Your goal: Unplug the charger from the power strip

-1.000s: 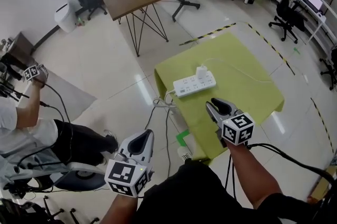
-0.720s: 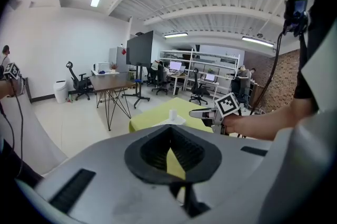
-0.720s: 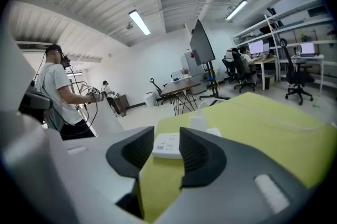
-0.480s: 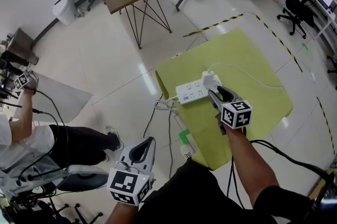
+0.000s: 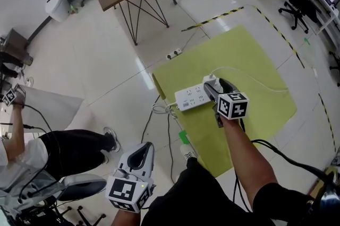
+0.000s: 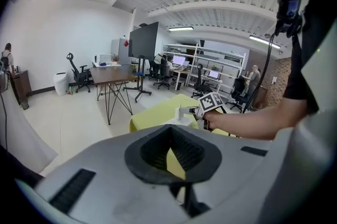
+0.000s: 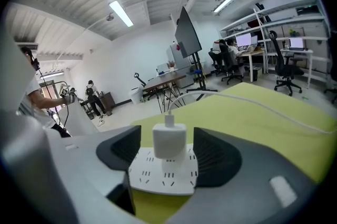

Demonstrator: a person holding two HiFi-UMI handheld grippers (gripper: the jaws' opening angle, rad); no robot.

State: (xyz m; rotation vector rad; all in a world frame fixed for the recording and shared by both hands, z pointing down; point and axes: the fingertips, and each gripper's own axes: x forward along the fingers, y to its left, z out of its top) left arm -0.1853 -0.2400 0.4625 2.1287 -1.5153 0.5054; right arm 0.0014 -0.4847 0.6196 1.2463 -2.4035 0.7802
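The charger (image 7: 169, 140) is seen plugged upright into the strip (image 7: 163, 171), which lies on the green table (image 5: 249, 50) at the centre right of the head view, and a white cable (image 7: 238, 102) is led off from its top across the table. It is flanked by the jaws of the right gripper (image 5: 213, 86), which are opening, with no pad pressed on it. The left gripper (image 5: 144, 148) is held at the lower left of the head view, well apart from the table, its jaws brought together at the tips on nothing.
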